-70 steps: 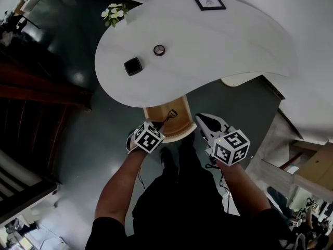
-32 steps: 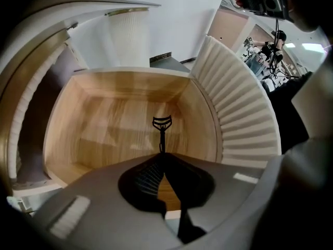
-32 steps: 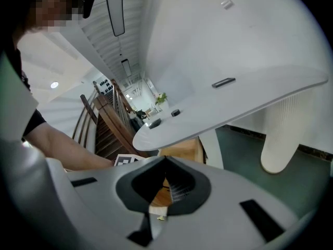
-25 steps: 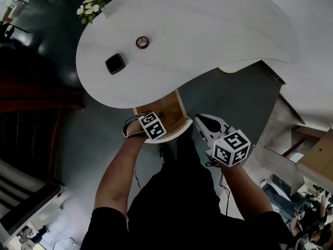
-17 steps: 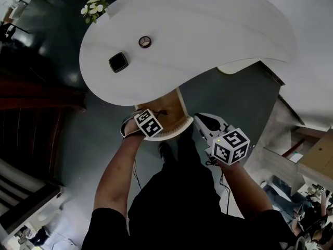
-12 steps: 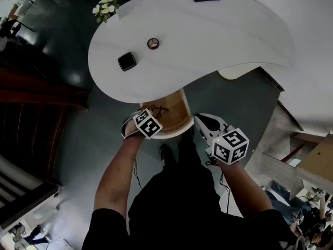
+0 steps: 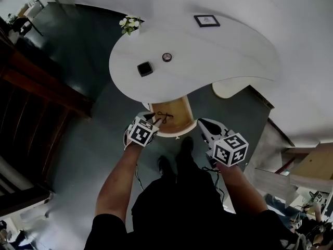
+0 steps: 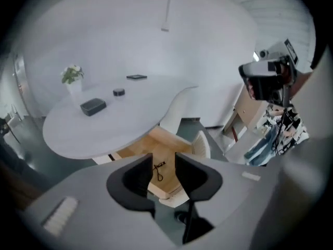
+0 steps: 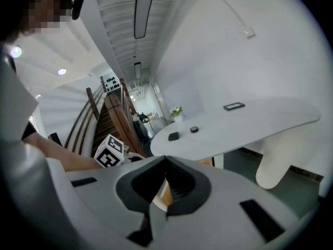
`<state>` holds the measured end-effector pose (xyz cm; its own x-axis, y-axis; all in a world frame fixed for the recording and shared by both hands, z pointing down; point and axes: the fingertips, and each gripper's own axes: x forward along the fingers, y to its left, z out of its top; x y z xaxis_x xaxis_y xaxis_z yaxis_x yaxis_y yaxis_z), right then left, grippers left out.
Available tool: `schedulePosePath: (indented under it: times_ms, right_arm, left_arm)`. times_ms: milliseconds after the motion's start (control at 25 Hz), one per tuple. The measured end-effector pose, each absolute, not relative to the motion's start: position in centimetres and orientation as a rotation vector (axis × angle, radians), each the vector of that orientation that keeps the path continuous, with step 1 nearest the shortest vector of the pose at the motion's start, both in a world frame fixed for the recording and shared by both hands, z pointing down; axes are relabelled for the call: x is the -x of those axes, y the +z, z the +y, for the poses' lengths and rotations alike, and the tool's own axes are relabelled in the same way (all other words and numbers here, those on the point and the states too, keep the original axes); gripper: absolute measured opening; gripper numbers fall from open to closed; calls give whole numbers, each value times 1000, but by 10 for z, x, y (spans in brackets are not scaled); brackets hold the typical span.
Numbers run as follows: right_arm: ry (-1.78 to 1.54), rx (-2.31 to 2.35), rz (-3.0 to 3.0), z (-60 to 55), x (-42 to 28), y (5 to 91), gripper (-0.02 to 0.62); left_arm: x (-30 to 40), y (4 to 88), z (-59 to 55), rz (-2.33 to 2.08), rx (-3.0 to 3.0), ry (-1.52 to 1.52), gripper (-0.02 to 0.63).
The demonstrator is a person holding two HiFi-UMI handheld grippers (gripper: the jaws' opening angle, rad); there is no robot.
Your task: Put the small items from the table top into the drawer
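Note:
A small black looped cord (image 7: pixel 164 116) lies on the wooden floor of the open drawer (image 7: pixel 177 125) under the white table (image 7: pixel 229 51). My left gripper (image 7: pixel 152 122) hovers at the drawer's front left, open and empty; in the left gripper view the cord (image 8: pixel 157 171) shows through the gap of the left gripper (image 8: pixel 164 164). On the table top rest a black box (image 7: pixel 145 68) and a small round item (image 7: pixel 166 57). My right gripper (image 7: pixel 202 123) is shut and empty, to the right of the drawer.
A framed picture (image 7: pixel 206 20) and a vase of flowers (image 7: pixel 130 23) stand at the table's far side. A white pedestal (image 7: pixel 226 88) is under the table at the right. Dark wooden stairs (image 7: pixel 36 87) run along the left.
The left gripper carried the cord over the drawer, opened and let it go; the cord now lies in the drawer. The gripper has drawn back to the drawer's front. The right gripper stayed put.

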<state>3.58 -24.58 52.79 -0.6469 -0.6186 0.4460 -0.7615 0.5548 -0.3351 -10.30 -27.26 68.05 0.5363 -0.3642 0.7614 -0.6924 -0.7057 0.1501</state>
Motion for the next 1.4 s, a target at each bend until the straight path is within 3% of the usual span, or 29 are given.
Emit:
schedulePosePath:
  times_ms: [320, 600, 1000, 1400]
  right_arm:
    - [641, -1145, -2543, -229, -31, 487, 12]
    - [605, -1096, -2630, -205, -38, 460, 12]
    - [519, -1056, -2764, -139, -106, 419, 12]
    - [431, -988, -2913, -90, -139, 388, 11]
  left_arm:
    - [106, 580, -254, -972, -2428, 503, 135]
    - [98, 522, -220, -1095, -2457, 309, 72]
    - [60, 453, -156, -1432, -2465, 306, 12]
    - [36, 401, -95, -1589, -2423, 289, 11]
